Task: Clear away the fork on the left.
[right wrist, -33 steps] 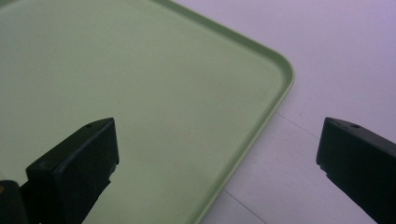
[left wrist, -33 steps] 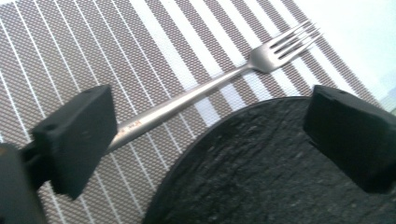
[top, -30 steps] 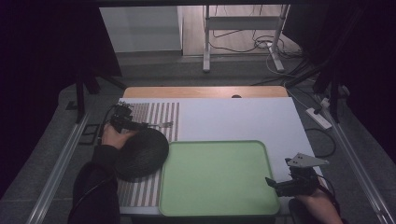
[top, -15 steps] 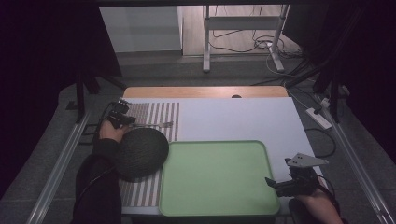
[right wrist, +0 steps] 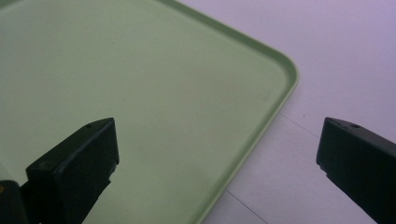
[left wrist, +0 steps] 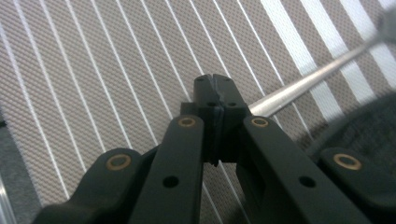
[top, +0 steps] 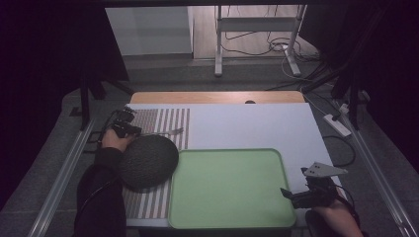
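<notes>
lab – dark curtains (top: 44,74), floor cables (top: 257,47).

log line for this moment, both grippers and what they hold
left gripper: shut on fork handle, over striped mat | right gripper: open, holds nothing, above tray corner | bowl: beside tray

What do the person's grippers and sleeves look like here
Both grippers are black with two jaws. The left gripper has flat linkage arms with brass-coloured rivets and small round holes. The right gripper has blocky, square-ended fingers, and in the high view a grey three-cornered plate on top. The left sleeve is dark.
</notes>
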